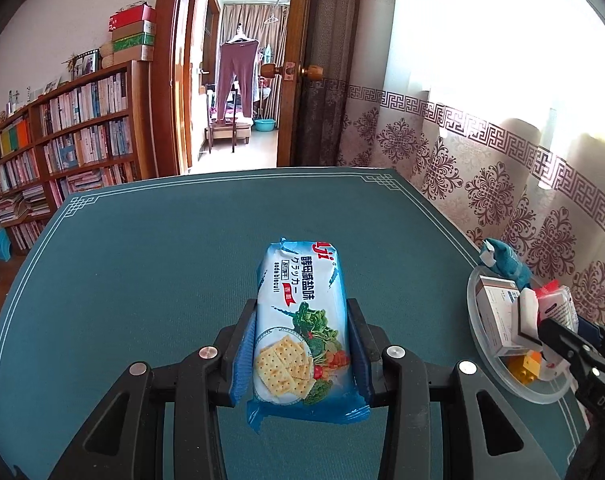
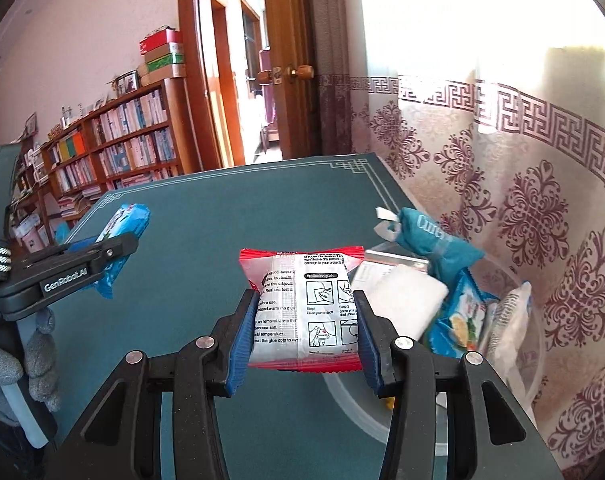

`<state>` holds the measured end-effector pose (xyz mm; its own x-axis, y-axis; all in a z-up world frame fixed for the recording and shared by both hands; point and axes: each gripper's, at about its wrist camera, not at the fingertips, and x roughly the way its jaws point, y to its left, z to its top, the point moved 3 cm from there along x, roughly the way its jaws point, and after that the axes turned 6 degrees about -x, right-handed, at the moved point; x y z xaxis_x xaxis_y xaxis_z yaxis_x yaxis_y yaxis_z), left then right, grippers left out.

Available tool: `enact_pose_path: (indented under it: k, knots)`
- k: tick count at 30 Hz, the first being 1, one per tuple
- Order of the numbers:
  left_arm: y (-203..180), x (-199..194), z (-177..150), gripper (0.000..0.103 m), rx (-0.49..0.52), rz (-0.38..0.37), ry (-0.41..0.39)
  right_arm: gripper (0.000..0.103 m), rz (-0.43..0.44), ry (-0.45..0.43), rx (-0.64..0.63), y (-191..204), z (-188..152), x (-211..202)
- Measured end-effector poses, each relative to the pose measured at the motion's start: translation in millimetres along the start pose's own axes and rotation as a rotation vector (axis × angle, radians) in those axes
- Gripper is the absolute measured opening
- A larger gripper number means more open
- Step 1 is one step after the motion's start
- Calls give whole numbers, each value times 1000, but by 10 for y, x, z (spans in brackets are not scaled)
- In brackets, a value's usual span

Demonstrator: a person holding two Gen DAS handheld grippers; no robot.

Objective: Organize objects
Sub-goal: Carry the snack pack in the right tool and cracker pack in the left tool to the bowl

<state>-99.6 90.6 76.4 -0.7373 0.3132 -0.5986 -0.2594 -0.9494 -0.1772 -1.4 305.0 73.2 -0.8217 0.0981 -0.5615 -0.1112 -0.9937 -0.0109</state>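
Note:
My left gripper [image 1: 302,340] is shut on a blue soda-biscuit packet [image 1: 300,320] and holds it above the green table [image 1: 142,280]. It also shows in the right wrist view [image 2: 114,248], with the packet [image 2: 124,220] sticking out past its fingers. My right gripper [image 2: 304,332] is shut on a red-and-white glue-dot packet [image 2: 304,308], held beside a clear plastic bowl [image 2: 534,352]. The right gripper also shows in the left wrist view [image 1: 542,328], over the bowl [image 1: 478,320], with the packet [image 1: 556,304] in it.
The bowl holds a teal pouch [image 2: 434,240], a white sponge [image 2: 406,300], a blue snack packet [image 2: 462,320], small boxes [image 1: 494,312] and a yellow block [image 1: 524,366]. A patterned curtain [image 2: 522,200] hangs right of the table. A bookshelf [image 1: 70,140] and open doorway [image 1: 238,80] lie beyond.

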Motion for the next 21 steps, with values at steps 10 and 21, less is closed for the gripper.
enact_pose_path:
  k: [10,21]
  knots:
    - [-113,-14,-63,43,26,-24,8,47,-127,18,144,-773,27,180]
    - [-148,11,-87,43,34,-28,18,51,-163,73,261,-1244,60,571]
